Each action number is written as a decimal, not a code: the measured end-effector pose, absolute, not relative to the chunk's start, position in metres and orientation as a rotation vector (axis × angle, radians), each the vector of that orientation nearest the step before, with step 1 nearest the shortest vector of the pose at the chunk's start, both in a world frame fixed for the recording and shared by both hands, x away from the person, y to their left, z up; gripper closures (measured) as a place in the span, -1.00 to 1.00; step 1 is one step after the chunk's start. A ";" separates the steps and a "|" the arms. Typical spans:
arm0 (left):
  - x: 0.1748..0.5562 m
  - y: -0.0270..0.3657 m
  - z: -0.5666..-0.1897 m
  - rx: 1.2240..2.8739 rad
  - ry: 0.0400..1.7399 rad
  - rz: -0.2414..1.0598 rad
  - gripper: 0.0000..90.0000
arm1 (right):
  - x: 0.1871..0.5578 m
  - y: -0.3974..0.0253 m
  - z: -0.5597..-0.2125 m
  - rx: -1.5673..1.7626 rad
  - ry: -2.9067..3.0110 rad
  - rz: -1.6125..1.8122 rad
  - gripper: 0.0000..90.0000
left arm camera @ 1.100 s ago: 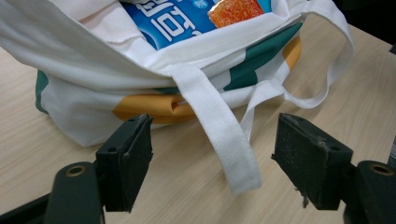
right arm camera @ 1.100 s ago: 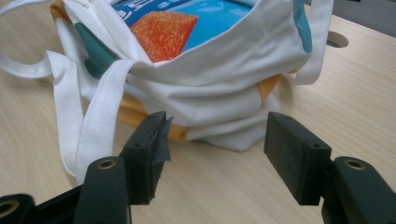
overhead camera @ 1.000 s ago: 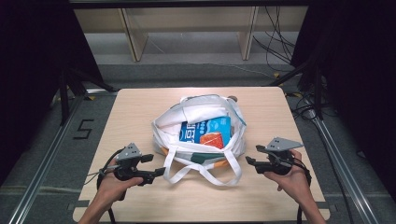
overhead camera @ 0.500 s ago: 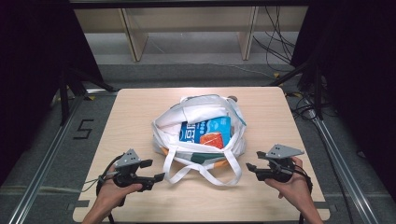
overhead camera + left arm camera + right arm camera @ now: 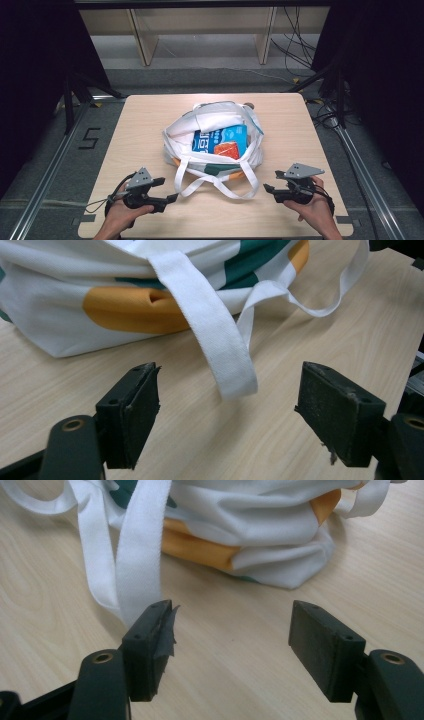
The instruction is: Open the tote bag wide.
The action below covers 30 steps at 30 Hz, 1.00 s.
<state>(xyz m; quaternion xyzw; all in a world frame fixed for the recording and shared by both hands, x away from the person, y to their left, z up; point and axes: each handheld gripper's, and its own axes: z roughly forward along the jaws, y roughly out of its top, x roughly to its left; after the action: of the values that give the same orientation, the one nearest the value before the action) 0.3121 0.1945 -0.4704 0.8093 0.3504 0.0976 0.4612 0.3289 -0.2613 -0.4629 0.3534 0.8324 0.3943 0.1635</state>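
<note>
Basically both grippers, left and right, sit jaws wide and empty flanking the bag mid-table, so a grab risks pinching one limp strap only, tipping the box out.

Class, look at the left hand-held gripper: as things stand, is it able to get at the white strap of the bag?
Probably yes. The left hand-held gripper is open, and the white strap loops down just ahead of the gap between its jaws. Bare table lies between them, with nothing in the way.
</note>
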 end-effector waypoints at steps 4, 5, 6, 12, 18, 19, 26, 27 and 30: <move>0.308 0.192 -0.476 1.992 0.860 0.249 -0.49 | 0.324 -0.263 -0.465 1.010 2.373 1.120 -0.22; 0.307 0.192 -0.477 1.992 0.877 0.235 -0.49 | 0.323 -0.263 -0.466 1.012 2.374 1.120 -0.22; 0.306 0.192 -0.478 1.986 0.867 0.242 -0.49 | 0.321 -0.263 -0.467 1.011 2.379 1.116 -0.22; 0.302 0.193 -0.479 1.989 0.860 0.258 -0.50 | 0.310 -0.266 -0.471 1.031 2.378 1.119 -0.22; 0.295 0.194 -0.482 1.998 0.876 0.268 -0.50 | 0.301 -0.269 -0.476 1.027 2.379 1.121 -0.22; 0.294 0.193 -0.483 1.995 0.878 0.271 -0.51 | 0.300 -0.269 -0.477 1.031 2.380 1.124 -0.22; 0.286 0.194 -0.490 1.998 0.876 0.280 -0.51 | 0.291 -0.272 -0.484 1.031 2.398 1.107 -0.23; 0.285 0.194 -0.489 1.997 0.897 0.277 -0.51 | 0.291 -0.272 -0.484 1.031 2.398 1.107 -0.23; 0.285 0.195 -0.490 1.989 0.889 0.283 -0.51 | 0.287 -0.271 -0.486 1.062 2.390 1.122 -0.23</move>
<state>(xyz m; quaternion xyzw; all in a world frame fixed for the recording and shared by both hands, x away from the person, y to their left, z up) 0.2851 0.1952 -0.4905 0.8061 0.3605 0.1149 0.4550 0.2871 -0.2711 -0.4856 0.3690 0.8307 0.3899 0.1473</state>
